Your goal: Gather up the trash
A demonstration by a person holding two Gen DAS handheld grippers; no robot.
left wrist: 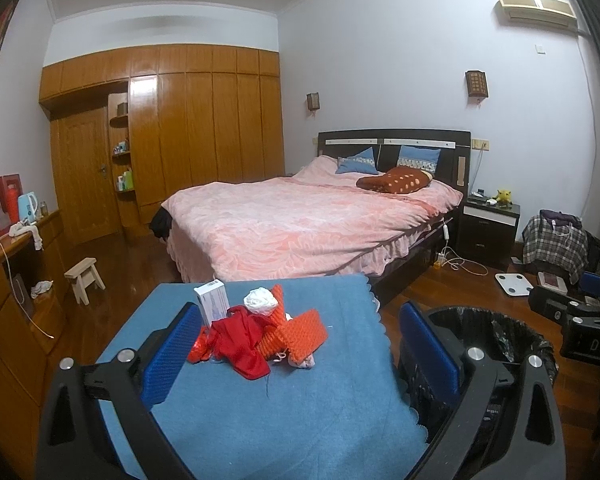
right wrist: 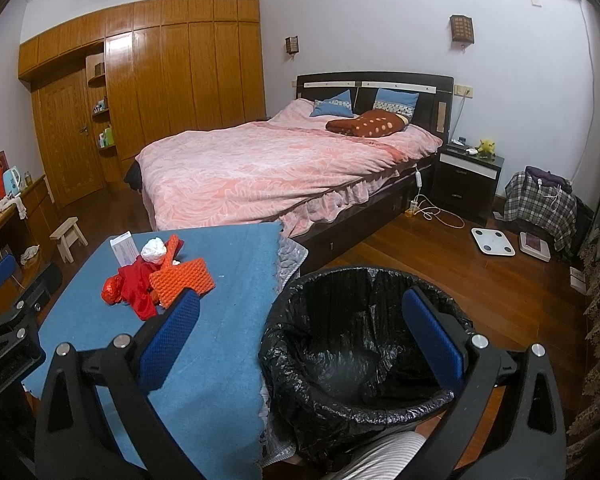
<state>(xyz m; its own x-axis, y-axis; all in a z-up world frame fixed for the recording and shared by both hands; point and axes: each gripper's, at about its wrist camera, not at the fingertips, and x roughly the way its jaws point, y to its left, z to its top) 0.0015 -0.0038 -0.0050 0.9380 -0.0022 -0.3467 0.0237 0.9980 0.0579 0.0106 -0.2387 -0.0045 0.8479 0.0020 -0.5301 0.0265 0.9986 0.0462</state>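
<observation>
The trash sits in one heap toward the far side of the blue-covered worktop (left wrist: 320, 400), well in from its near and right edges: a white crumpled paper ball (left wrist: 261, 300) on top, orange foam pieces (left wrist: 302, 334), a red rag (left wrist: 240, 340), a red foil wrapper (right wrist: 111, 290) and a small upright white box (left wrist: 212, 302) at the heap's far-left side. The bin (right wrist: 364, 344), lined with a black bag, stands just beside the worktop's right edge, with bare wooden floor (right wrist: 480, 288) beyond it towards the bed (right wrist: 268, 168). The left tongs (left wrist: 300, 352) gape wide over the worktop's near part, holding nothing, and the right tongs (right wrist: 308, 336) gape wide over the bin's mouth, likewise holding nothing.
</observation>
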